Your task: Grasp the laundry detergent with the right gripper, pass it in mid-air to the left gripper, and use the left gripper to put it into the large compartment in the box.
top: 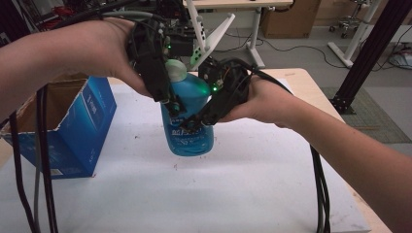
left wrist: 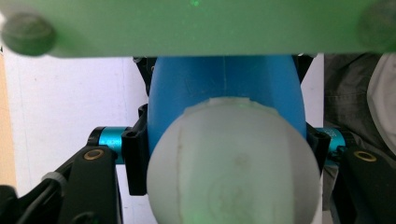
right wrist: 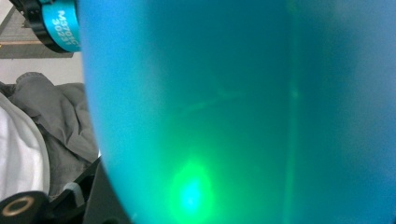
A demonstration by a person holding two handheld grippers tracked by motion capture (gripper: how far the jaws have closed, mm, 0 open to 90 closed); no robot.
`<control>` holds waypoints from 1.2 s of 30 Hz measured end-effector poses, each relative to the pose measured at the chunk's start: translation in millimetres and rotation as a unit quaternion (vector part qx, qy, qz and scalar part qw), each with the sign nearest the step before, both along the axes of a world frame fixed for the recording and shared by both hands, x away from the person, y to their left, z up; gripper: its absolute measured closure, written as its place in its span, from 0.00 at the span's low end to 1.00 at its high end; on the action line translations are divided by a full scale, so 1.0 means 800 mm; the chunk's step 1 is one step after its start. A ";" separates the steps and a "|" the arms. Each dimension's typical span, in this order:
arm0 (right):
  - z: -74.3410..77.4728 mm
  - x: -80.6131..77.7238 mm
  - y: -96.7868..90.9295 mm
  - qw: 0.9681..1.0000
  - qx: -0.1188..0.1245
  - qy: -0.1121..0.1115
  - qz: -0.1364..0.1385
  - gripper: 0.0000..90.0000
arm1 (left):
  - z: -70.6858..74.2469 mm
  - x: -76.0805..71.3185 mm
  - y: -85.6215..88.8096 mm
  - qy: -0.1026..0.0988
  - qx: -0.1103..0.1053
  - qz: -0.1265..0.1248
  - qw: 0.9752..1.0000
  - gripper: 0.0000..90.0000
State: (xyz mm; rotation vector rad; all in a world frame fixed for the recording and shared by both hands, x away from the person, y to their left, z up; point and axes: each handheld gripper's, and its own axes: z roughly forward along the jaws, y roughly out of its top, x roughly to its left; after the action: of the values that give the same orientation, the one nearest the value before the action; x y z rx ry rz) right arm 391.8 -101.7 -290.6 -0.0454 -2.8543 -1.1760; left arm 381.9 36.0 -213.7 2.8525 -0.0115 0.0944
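The blue detergent bottle [top: 188, 127] hangs above the white bench [top: 194, 194], beside an open blue carton [top: 73, 126]. The right gripper [top: 197, 121] pinches its body between its fingers. The left gripper [top: 176, 106] fingers clasp the bottle's shoulder below the pale cap [left wrist: 233, 163].

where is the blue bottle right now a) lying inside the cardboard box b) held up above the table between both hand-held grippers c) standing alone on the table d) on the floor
b: the blue bottle hangs above the white table, with the left hand-held gripper and right hand-held gripper on it.
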 end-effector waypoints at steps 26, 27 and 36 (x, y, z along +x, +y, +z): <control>-0.007 0.004 0.002 1.000 0.010 0.011 0.018 0.45 | -0.003 0.003 0.001 0.017 -0.002 0.013 1.000 0.43; -0.007 0.004 0.001 1.000 0.010 0.009 0.023 0.39 | -0.003 0.003 0.001 0.016 0.000 0.013 1.000 0.43; -0.010 0.006 -0.003 1.000 0.006 0.016 -0.001 0.14 | 0.004 0.006 0.013 0.019 -0.005 0.031 0.999 0.43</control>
State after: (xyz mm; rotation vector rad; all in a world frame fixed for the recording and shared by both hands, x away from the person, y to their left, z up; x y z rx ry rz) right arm 396.5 -104.3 -298.5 -0.0649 -2.8205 -1.1804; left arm 386.3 46.7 -210.6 2.8442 0.0844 0.0532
